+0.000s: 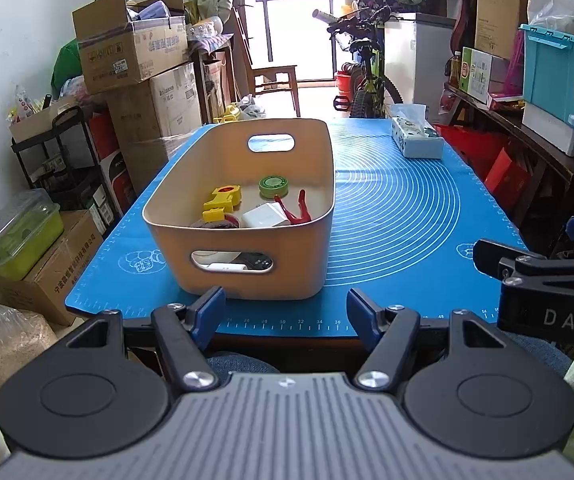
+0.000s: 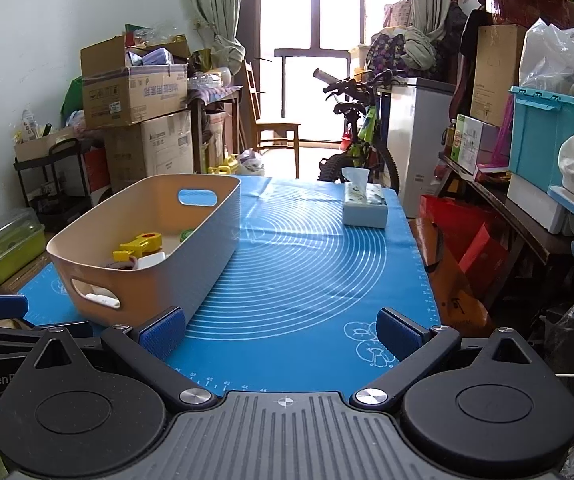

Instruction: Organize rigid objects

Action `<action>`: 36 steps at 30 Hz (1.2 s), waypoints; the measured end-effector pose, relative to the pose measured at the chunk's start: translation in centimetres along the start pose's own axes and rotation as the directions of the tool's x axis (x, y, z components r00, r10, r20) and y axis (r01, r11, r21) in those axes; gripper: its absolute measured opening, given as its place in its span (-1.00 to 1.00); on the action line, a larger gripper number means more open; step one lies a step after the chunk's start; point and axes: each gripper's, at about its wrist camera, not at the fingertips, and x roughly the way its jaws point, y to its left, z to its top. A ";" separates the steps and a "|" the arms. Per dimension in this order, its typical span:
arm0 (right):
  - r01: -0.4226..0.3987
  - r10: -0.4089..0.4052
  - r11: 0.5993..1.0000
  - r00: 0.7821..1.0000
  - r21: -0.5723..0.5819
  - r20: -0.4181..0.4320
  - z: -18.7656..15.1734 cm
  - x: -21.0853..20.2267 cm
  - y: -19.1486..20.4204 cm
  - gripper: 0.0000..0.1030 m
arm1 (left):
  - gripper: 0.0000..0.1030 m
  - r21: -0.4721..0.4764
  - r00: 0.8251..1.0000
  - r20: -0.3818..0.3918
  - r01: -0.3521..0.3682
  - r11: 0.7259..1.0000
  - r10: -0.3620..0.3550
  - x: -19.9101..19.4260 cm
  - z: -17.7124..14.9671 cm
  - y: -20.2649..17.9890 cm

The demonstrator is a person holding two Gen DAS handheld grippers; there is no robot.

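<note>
Left wrist view, and the beige bin (image 1: 247,216) sits dead centre of the frame on the blue mat (image 1: 399,216), with the left gripper (image 1: 281,308) parked just short of its near wall, jaws apart and nothing between them. Inside, lower middle of the bin, you can pick out a yellow plastic piece (image 1: 221,200), a round green tin (image 1: 274,186), a white block (image 1: 265,216) and a red clip (image 1: 297,210), all lying together on the floor of it. Over in the right wrist view the right gripper (image 2: 283,330) hangs over bare mat at the bottom of the frame, jaws wide and empty, the bin off to its left. A tissue box (image 2: 365,204) stands alone, upper right of the mat.

By the look of it the loose pieces are already in, so the step in hand reads as finishing off or shifting the bin. If it's a lift, the oval handle slot (image 1: 231,266) low in the near wall is the place to bite, and a level carry would keep the contents from sliding.

Materials now: the bin is smooth, matte hard plastic with rounded corners and thin walls. The mat looks like soft silicone printed with white rings, so it should grip. The tin is round and could roll, and the clip is thin and springy-looking.
</note>
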 end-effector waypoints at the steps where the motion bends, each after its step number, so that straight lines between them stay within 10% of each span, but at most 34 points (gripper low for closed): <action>1: 0.001 -0.001 1.000 1.000 -0.005 -0.002 0.0 0.0 0.0 0.95 | 0.33 -0.001 1.000 0.000 0.001 1.000 -0.001 0.0 0.0 0.0; 36: 0.001 -0.001 1.000 1.000 0.002 0.000 -0.2 0.1 -0.5 0.95 | 0.33 -0.005 1.000 0.009 0.005 1.000 -0.005 -0.3 0.1 0.0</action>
